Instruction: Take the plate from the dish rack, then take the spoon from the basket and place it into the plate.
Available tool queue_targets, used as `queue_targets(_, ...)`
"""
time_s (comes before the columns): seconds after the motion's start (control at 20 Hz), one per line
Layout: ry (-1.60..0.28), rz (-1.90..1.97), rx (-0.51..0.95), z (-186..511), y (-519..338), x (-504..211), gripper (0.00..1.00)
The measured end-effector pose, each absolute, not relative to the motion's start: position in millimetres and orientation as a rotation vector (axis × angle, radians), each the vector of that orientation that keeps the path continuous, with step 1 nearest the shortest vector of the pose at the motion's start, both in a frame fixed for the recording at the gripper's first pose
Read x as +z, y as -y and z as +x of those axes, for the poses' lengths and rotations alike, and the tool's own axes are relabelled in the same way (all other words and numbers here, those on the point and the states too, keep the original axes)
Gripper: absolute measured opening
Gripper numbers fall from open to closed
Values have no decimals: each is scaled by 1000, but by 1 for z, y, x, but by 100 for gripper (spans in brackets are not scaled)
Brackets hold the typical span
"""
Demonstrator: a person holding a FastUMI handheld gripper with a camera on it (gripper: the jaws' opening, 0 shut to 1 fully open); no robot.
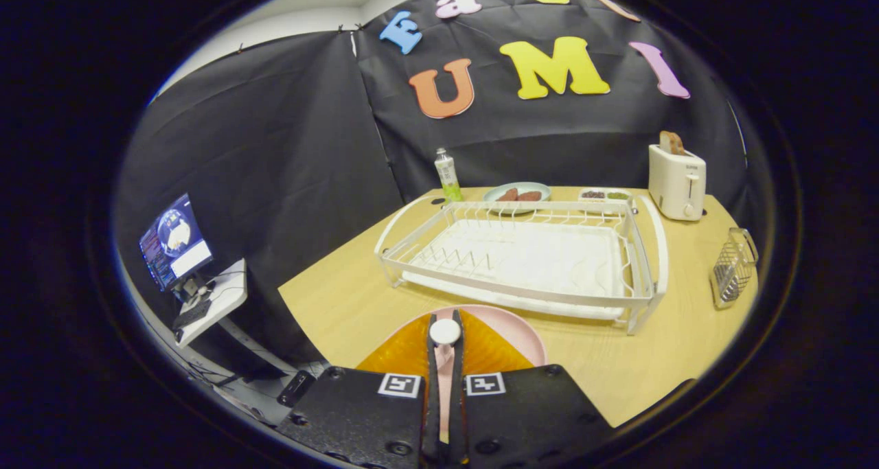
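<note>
My gripper [445, 325] is shut on the spoon [445, 334], whose round white end pokes out between the fingertips while its pale handle runs back between the fingers. Under the fingers, a pink plate [516, 333] lies flat on the wooden table, just in front of the white wire dish rack [522, 256]. The spoon hangs over the plate; whether it touches the plate is hidden by the fingers. The rack holds nothing. A small wire basket [733, 271] stands at the table's right edge, beyond the rack.
Behind the rack are a green bottle [448, 174], a plate with food [518, 193] and a small white tray [604, 195]. A white toaster [677, 180] with a slice of bread stands at the back right. Off the table's left edge, a monitor [175, 241] stands on a stand.
</note>
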State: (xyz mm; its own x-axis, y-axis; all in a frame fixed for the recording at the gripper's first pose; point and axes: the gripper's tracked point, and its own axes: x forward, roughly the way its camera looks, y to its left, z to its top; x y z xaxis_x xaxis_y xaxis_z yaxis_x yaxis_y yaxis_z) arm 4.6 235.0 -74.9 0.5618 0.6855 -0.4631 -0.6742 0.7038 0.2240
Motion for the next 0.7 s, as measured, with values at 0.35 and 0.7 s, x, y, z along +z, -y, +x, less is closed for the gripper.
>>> queue_targets(0.35, -570, 42, 782, 11, -232, -78, 23)
queue_targets(0.7, -526, 65, 736, 23, -219, -65, 58)
